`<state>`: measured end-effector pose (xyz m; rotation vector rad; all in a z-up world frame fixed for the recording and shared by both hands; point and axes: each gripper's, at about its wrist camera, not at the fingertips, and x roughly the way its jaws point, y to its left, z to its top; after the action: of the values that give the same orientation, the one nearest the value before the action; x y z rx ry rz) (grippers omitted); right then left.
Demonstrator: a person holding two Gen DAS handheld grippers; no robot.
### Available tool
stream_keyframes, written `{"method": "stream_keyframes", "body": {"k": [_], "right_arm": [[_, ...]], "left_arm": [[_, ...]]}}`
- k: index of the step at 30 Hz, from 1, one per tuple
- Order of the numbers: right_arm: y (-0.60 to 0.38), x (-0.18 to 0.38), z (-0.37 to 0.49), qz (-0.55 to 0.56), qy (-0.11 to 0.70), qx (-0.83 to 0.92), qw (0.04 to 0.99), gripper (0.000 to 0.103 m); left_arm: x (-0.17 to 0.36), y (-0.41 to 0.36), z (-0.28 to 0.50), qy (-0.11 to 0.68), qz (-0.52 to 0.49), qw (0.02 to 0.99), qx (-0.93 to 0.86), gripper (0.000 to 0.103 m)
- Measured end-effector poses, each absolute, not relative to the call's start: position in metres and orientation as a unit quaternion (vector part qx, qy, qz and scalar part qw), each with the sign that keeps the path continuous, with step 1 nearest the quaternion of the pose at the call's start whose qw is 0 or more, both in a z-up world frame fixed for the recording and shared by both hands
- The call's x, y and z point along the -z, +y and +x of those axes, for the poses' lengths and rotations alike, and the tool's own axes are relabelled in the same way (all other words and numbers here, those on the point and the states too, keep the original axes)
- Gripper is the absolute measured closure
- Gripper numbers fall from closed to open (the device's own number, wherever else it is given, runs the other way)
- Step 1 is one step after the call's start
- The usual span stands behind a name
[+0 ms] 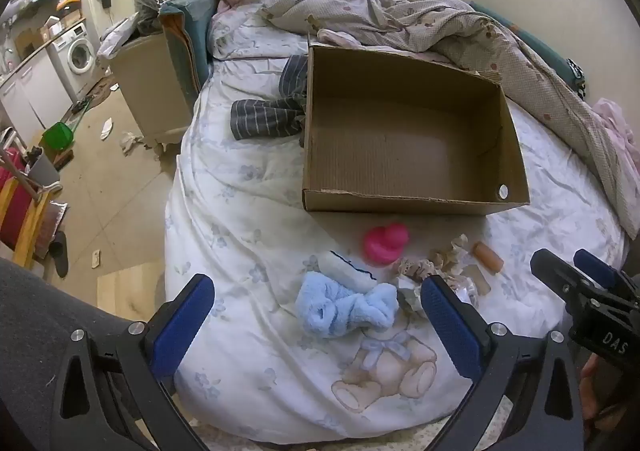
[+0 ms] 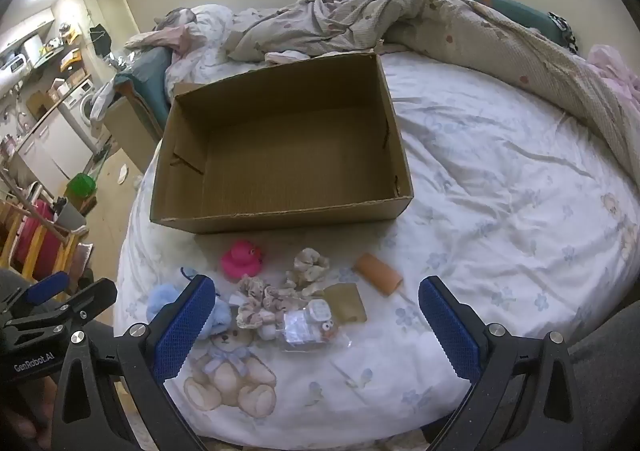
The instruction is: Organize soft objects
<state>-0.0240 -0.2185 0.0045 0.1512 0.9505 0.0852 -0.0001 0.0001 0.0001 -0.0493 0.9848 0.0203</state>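
An empty cardboard box [image 1: 404, 139] [image 2: 280, 151] sits open-topped on the bed. In front of it lie a pink rubber duck [image 1: 386, 243] [image 2: 242, 259], a fluffy light-blue headband [image 1: 346, 309] [image 2: 160, 301], beige scrunchies [image 1: 444, 251] [image 2: 310, 269], an orange tube [image 1: 488, 256] [image 2: 378, 273] and a clear plastic packet [image 2: 308, 325]. My left gripper [image 1: 318, 321] hovers open over the blue headband, holding nothing. My right gripper [image 2: 316, 315] hovers open above the packet and scrunchies, also holding nothing. Each gripper shows at the edge of the other's view.
A rumpled beige quilt [image 1: 420, 15] [image 2: 460, 23] lies behind the box. Striped grey clothing [image 1: 268, 117] lies left of the box. The bed's left edge drops to a cluttered floor with a green dustpan [image 1: 60, 135] and a bedside cabinet [image 1: 156, 91].
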Motion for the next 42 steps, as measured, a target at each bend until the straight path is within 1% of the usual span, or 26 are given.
{"method": "stream_keyframes", "body": {"k": [42], "right_arm": [[-0.2149,-0.0046,-0.0240,0.077,0.459,-0.049,0.884,0.000]], "left_arm": [[0.0031,-0.0002,-0.0004,0.476,-0.022,0.879,-0.008,0.000]]}}
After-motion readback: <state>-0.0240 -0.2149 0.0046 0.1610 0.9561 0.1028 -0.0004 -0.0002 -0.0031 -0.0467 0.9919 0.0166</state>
